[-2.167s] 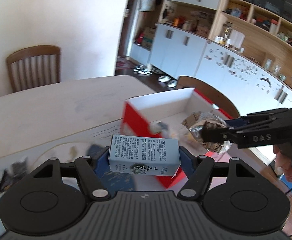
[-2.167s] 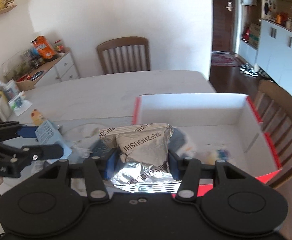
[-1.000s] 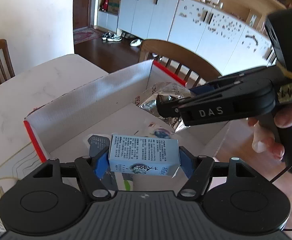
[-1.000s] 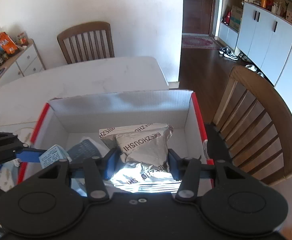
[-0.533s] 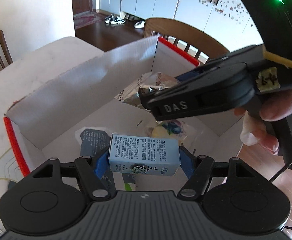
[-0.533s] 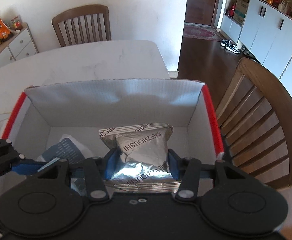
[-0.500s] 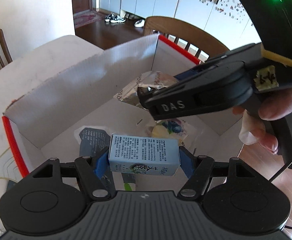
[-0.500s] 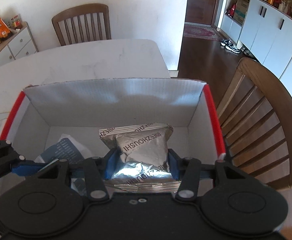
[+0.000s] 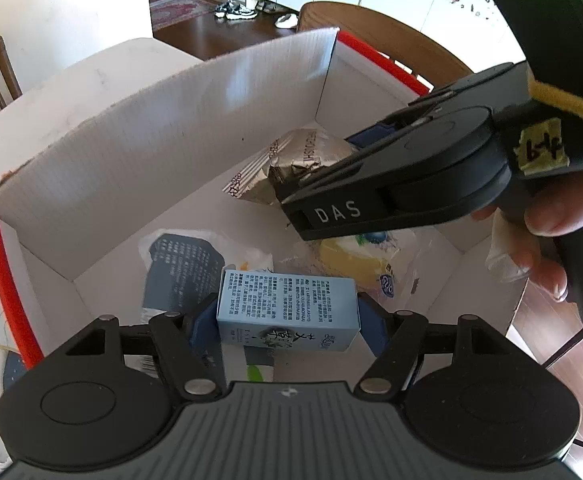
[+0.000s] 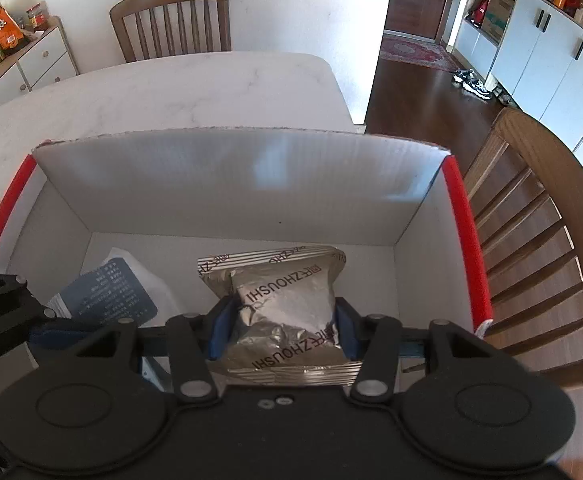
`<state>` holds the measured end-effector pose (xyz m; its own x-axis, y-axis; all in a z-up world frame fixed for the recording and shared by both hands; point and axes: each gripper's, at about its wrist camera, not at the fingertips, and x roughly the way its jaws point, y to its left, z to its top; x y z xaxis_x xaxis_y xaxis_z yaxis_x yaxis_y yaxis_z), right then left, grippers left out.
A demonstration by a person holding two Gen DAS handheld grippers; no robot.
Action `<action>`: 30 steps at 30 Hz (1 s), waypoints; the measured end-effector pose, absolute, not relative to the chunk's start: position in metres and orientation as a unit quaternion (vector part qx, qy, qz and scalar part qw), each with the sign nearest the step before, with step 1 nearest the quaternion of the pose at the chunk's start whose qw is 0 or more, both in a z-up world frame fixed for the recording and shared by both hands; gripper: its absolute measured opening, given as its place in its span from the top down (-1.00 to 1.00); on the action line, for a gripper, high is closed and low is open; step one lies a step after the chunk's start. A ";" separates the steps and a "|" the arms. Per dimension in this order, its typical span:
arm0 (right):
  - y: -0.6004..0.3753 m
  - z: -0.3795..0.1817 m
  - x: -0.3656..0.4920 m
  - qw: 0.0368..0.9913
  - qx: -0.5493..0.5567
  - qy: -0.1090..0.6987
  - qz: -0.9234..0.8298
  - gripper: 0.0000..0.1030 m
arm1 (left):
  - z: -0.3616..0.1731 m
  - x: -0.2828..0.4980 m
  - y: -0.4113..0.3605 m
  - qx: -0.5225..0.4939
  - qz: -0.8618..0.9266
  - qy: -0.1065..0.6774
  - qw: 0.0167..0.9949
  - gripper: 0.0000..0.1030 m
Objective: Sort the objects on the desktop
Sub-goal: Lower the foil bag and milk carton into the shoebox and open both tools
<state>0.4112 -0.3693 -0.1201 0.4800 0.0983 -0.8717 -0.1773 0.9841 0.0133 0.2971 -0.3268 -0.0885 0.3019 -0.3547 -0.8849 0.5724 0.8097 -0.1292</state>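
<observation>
a: over the white box with red rims (image 9: 163,128), left wrist view first. the left gripper (image 9: 287,316) has its blue pads clamped on a pale blue carton (image 9: 287,312), held crosswise above the box floor.

b: and below it?

a: on the floor of the box lies a dark blue packet (image 9: 179,268), and just right of it a yellow wrapped snack (image 9: 351,264). coming in from the right, the right gripper (image 9: 311,160), marked das, grips a silver foil pouch (image 9: 295,160) inside the box near the far corner. a hand (image 9: 559,216) wraps its handle.

b: switch to the right wrist view.

a: same box (image 10: 227,176), seen straight on, sitting on a pale marble table (image 10: 163,88). the right gripper (image 10: 283,332) is pinched narrow on the silver foil pouch (image 10: 287,300), blue pads pressed into both sides, the pouch crinkled between them. whether the pouch touches the floor of the box i can't tell.

b: anything else in there?

a: the dark blue packet (image 10: 111,296) lies at the left of the floor, and the left gripper's black frame pokes in at the left edge. one wooden chair (image 10: 531,248) stands just right of the box, another wooden chair (image 10: 171,16) at the table's far side.
</observation>
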 end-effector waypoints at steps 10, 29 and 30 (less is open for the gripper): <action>-0.369 -0.128 0.415 0.855 -0.043 0.510 0.084 -0.01 | -0.093 0.303 -0.333 0.117 -0.298 0.542 0.777 -0.38; -0.374 -0.114 0.408 0.858 -0.042 0.502 0.101 -0.27 | -0.093 0.311 -0.329 0.088 -0.298 0.538 0.784 -0.50; -0.374 -0.113 0.407 0.858 -0.041 0.502 0.102 -0.27 | -0.091 0.310 -0.328 0.083 -0.298 0.536 0.786 -0.50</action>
